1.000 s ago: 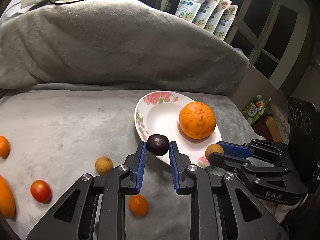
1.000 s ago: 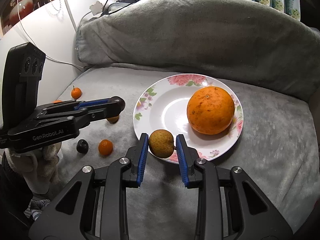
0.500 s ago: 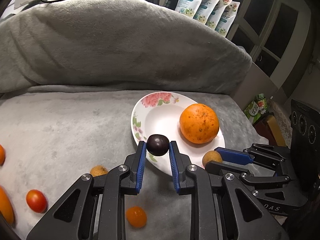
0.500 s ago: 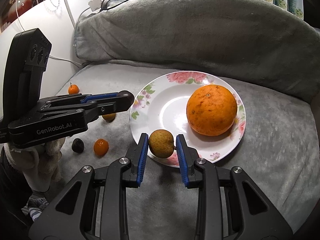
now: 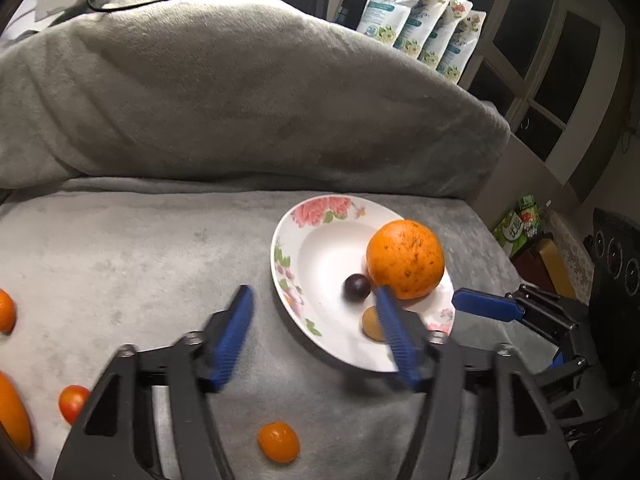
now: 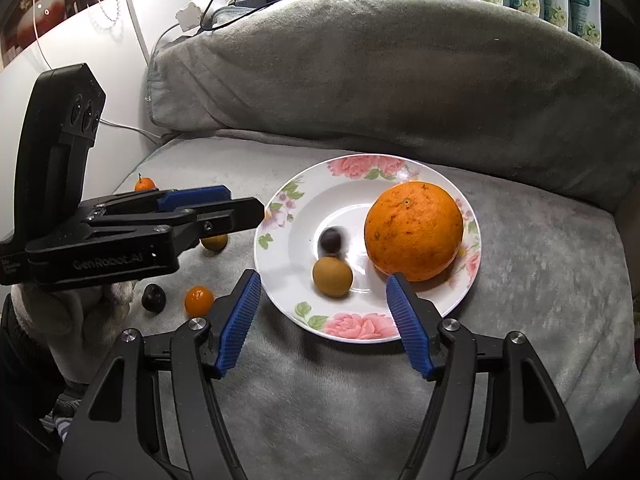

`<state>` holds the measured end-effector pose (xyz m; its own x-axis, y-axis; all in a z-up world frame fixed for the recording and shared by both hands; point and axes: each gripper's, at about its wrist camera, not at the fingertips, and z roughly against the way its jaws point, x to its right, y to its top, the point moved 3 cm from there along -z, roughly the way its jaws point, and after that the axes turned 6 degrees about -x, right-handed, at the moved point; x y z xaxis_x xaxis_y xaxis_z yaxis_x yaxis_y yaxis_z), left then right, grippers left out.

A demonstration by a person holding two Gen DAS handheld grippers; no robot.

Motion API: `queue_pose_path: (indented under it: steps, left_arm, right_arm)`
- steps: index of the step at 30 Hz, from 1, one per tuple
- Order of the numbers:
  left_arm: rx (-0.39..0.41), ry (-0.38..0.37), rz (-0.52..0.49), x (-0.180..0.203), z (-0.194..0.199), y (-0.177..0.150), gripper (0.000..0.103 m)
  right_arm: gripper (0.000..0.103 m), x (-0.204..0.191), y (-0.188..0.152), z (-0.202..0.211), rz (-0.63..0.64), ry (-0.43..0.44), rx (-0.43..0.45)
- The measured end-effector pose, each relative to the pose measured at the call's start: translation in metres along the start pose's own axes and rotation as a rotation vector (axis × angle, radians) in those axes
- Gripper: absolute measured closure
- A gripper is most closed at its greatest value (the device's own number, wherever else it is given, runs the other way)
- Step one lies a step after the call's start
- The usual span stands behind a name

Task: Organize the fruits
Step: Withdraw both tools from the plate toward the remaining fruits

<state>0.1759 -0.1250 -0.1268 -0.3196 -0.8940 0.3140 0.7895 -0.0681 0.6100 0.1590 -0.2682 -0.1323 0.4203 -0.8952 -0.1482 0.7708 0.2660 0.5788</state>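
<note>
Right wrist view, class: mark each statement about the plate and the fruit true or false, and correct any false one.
1. The large orange lies on the floral plate. True.
2. The right gripper is shut on the brown fruit. False: its fingers are spread open and the fruit lies on the plate.
3. The dark plum lies on the plate beside the brown fruit. True.
4. Every fruit is on the plate. False: a small orange fruit and a dark fruit lie on the grey blanket.
5. The left gripper holds fruit. False: it is open.
</note>
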Motion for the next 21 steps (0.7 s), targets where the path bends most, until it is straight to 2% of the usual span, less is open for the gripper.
queue_pose_path:
  steps: [2, 4, 5, 7, 8, 9, 21]
  left_arm:
    - [0.009, -0.010, 0.002, 0.001, 0.003, 0.001, 0.030]
    - [0.005, -0.009, 0.002, 0.002, 0.004, 0.002, 0.022]
    - [0.007, -0.008, 0.000, 0.003, 0.005, 0.002, 0.022]
    - [0.009, -0.007, -0.006, 0.005, 0.007, 0.002, 0.022]
    - [0.009, -0.005, -0.007, 0.005, 0.007, 0.003, 0.022]
    - [0.009, -0.003, -0.007, 0.005, 0.008, 0.002, 0.022]
    - [0.029, 0.014, 0.005, 0.002, 0.022, 0.000, 0.022]
  right_arm:
    - [0.030, -0.001, 0.000, 0.001, 0.002, 0.005, 0.000]
    - [0.030, -0.002, -0.001, 0.001, 0.003, 0.008, 0.000]
    - [0.030, -0.003, 0.000, 0.002, 0.003, 0.008, 0.001]
    - [0.021, -0.005, 0.000, 0.003, 0.003, 0.009, 0.004]
    - [0.013, -0.006, 0.000, 0.004, 0.003, 0.009, 0.012]
    - [0.011, -0.007, 0.000, 0.006, 0.004, 0.010, 0.021]
    - [0.011, -0.016, 0.001, 0.009, 0.013, 0.020, 0.020]
